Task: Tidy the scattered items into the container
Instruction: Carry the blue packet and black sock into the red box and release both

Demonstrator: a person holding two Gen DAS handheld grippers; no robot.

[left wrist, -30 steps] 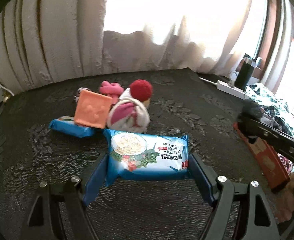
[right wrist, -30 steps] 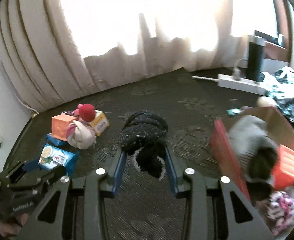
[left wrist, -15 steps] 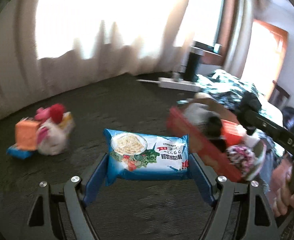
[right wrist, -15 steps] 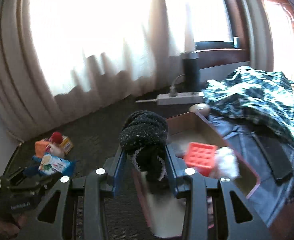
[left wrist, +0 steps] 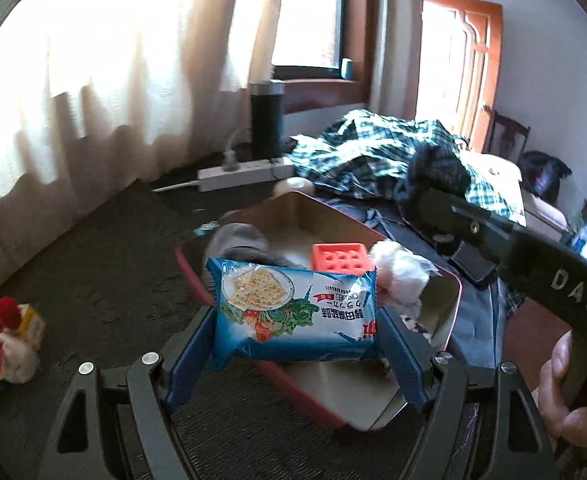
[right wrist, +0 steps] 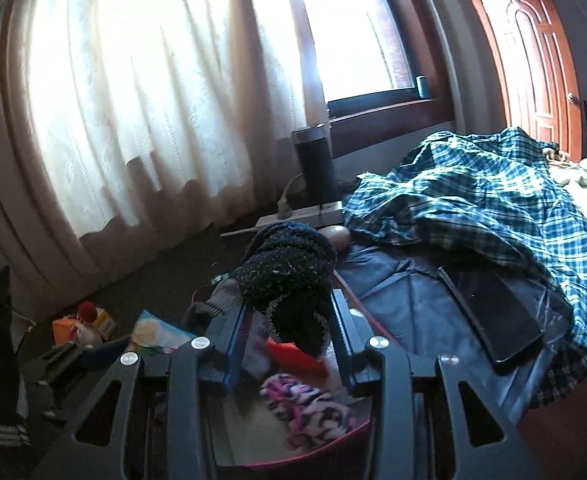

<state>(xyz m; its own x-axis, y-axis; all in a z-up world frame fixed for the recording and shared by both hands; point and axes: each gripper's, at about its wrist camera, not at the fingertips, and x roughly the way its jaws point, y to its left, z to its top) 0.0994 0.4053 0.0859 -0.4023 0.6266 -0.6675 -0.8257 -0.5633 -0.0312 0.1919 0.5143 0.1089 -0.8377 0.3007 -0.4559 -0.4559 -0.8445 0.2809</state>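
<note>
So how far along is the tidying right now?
Partly done: the red tin already holds an orange block and soft items. In hand: the left hand-held gripper carries a cracker packet, the right hand-held gripper a dark sock bundle, both over the tin. Left: the toy pile on the floor.

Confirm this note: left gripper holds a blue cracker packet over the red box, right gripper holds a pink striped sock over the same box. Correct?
One detail is wrong. The right gripper holds a dark, fuzzy black sock, not a pink striped one; the pink striped sock already lies inside the red box, as the right wrist view shows. The left gripper does hold the blue cracker packet over the box.
</note>
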